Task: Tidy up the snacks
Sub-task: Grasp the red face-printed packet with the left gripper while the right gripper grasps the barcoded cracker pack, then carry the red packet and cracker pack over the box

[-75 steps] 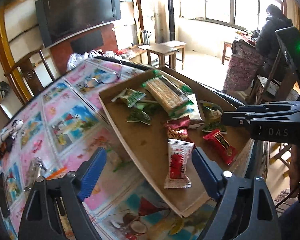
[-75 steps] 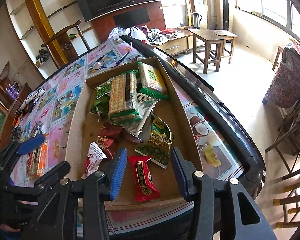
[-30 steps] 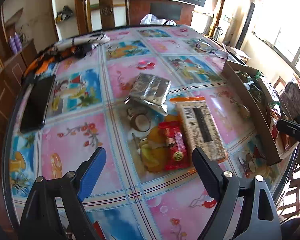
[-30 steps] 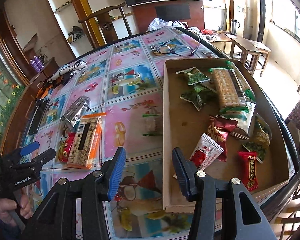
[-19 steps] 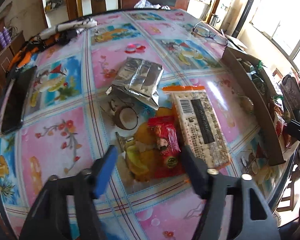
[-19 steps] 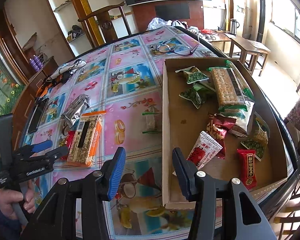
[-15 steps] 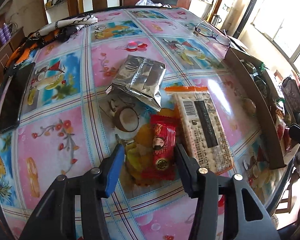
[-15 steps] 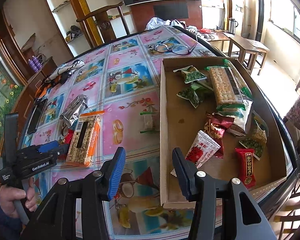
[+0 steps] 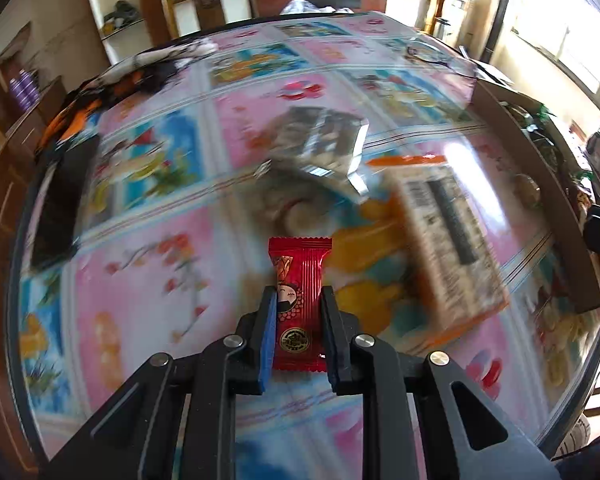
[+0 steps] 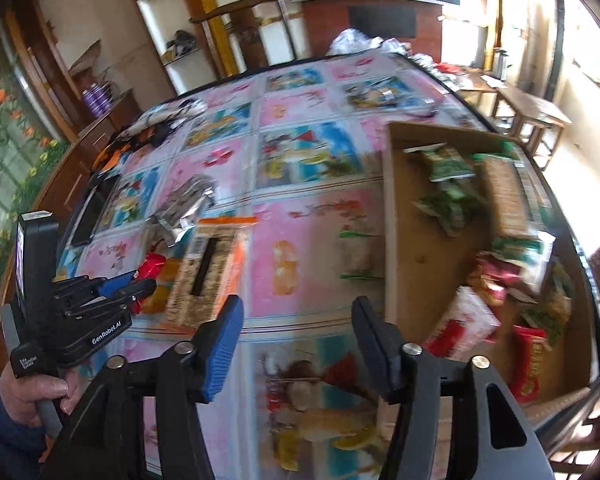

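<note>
**Left wrist view: red snack packet clamped for transfer**

Left wrist footage shows the left tool (image 9: 298, 300) closed narrowly on the red snack packet (image 9: 299, 280), which is pinched across its lower half while its crimped top edge projects toward 12 o'clock. The packet is seen just above the patterned table (image 9: 160, 280); whether its lower end touches the surface cannot be told. The orange-edged cracker pack (image 9: 448, 240) lies near, at 2 o'clock from the packet, and the silver foil pack (image 9: 320, 144) at 12 o'clock, both on the table.

For the step to be done well, the packet should probably be lifted straight up before being carried toward the cardboard tray (image 9: 556, 200) at 3 o'clock, so that the cracker pack is not dragged and the tray wall is cleared. A light pinch seems enough, since the wrapper is thin and could slip or crumple.

In the right wrist view, the right tool (image 10: 298, 320) is seen with its jaws opening and nothing between them, over bare table beside the tray.
</note>
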Demonstrator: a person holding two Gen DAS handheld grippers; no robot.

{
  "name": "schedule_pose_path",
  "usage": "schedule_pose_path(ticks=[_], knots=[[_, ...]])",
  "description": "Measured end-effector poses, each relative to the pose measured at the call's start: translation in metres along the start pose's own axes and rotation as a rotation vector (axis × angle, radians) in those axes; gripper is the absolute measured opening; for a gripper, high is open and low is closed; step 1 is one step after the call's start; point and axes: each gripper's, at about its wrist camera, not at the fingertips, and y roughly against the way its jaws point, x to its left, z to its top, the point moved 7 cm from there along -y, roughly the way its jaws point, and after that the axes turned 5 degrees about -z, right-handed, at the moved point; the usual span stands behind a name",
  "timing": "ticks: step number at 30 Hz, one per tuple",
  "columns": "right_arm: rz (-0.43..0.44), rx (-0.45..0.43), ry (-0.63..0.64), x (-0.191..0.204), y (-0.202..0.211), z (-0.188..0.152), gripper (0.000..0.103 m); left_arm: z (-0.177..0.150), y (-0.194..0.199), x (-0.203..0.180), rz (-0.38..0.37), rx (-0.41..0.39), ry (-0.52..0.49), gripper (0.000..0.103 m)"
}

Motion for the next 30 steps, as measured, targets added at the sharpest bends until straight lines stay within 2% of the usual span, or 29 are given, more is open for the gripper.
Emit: schedule_pose_path(ticks=[2,4,8,15,17,18,19,21,28,30], knots=[[0.035,0.031,0.020,0.015,-0.010,0.002,0.064,-0.008,0.006,0.008,0.006,-0.001,0.019,0.019],[0.057,0.059,0.045,0.030,-0.021,0.005,0.073,-0.013,0.009,0.012,0.010,-0.001,0.027,0.019],[0.099,0.156,0.044,0.063,-0.053,0.015,0.075,-0.022,0.014,0.016,0.018,0.000,0.031,0.020],[-0.008,0.217,0.134,0.093,-0.095,0.017,0.078,-0.030,0.018,0.017,0.023,-0.009,0.016,0.020],[-0.040,0.225,0.161,0.094,-0.099,0.012,0.074,-0.031,0.019,0.017,0.022,-0.012,0.012,0.020],[-0.042,0.218,0.165,0.094,-0.098,0.010,0.066,-0.031,0.019,0.017,0.022,-0.013,0.012,0.020],[-0.047,0.219,0.170,0.091,-0.098,0.007,0.062,-0.031,0.019,0.017,0.021,-0.014,0.012,0.020],[-0.053,0.209,0.178,0.088,-0.094,0.005,0.059,-0.030,0.018,0.017,0.016,-0.015,0.012,0.020],[-0.021,0.196,0.087,0.059,-0.069,-0.019,0.058,-0.022,0.013,-0.002,-0.041,-0.026,-0.008,0.019],[-0.041,0.182,0.092,0.052,-0.061,-0.029,0.058,-0.019,0.012,-0.007,-0.051,-0.022,-0.016,0.019]])
